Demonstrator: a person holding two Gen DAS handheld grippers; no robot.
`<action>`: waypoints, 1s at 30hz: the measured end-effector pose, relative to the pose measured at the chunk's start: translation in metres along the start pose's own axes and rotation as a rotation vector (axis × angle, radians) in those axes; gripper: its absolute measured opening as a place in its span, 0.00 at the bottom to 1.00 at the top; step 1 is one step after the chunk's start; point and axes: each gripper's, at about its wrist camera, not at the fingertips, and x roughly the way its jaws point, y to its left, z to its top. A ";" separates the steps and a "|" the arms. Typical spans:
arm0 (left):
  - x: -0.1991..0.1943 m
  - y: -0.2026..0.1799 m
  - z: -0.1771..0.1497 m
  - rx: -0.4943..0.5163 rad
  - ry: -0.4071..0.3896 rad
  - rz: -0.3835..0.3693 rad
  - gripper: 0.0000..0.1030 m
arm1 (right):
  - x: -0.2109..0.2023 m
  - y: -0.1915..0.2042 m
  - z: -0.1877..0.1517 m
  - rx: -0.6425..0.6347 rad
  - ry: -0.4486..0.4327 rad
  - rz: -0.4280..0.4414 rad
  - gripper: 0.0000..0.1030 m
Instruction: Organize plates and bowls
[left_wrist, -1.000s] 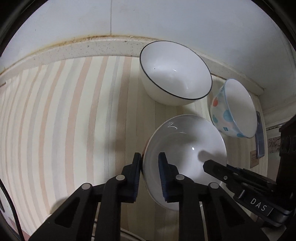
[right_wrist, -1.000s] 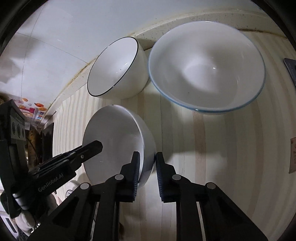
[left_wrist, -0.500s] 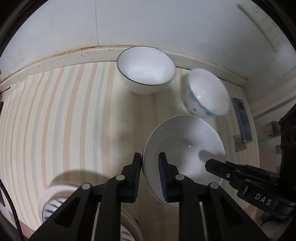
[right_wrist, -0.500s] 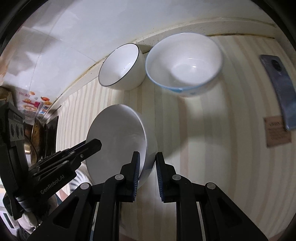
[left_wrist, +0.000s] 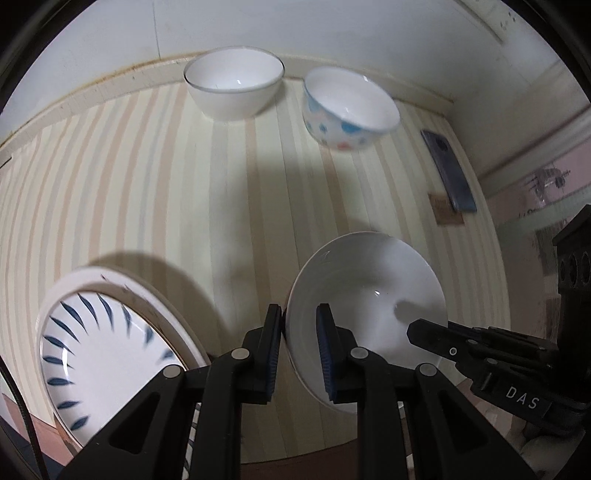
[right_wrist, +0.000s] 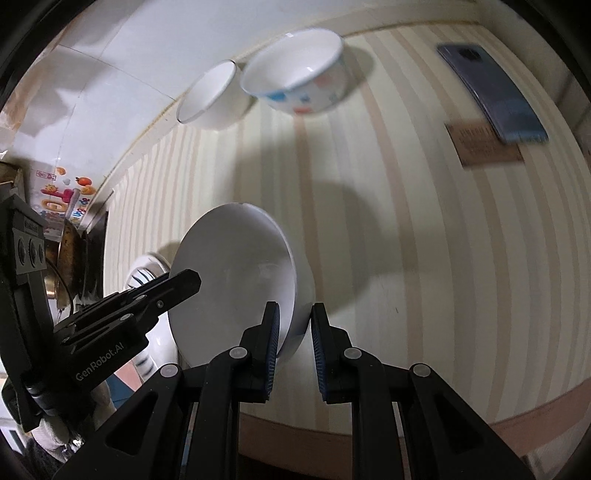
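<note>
Both grippers hold one plain white bowl (left_wrist: 369, 295) in the air above the striped table. My left gripper (left_wrist: 299, 325) is shut on its left rim. My right gripper (right_wrist: 293, 321) is shut on its right rim, where the bowl (right_wrist: 236, 273) also shows. The right gripper reaches into the left wrist view (left_wrist: 461, 347), and the left gripper into the right wrist view (right_wrist: 147, 295). A black-rimmed white bowl (left_wrist: 234, 86) and a blue-dotted bowl (left_wrist: 349, 110) stand at the back by the wall. A plate with blue strokes (left_wrist: 110, 350) lies at the front left.
A dark phone (left_wrist: 448, 171) and a brown card (left_wrist: 447, 214) lie at the table's right side. The wall runs along the back. The table's front edge (right_wrist: 406, 435) is just below the grippers. Clutter and a pan (right_wrist: 66, 258) sit left of the table.
Both grippers have drawn back and up from the wall with the white bowl. The two back bowls now look smaller and farther. The blue-stroked plate has come into view at the left.
</note>
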 end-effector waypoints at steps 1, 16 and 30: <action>0.004 -0.001 -0.003 0.002 0.009 0.002 0.16 | 0.002 -0.004 -0.005 0.004 0.006 -0.002 0.19; 0.028 -0.012 -0.015 0.040 0.048 0.056 0.16 | 0.025 -0.015 -0.025 0.014 0.059 -0.016 0.19; -0.030 -0.003 0.012 -0.012 -0.028 0.024 0.30 | -0.012 -0.021 0.002 0.051 0.063 0.036 0.37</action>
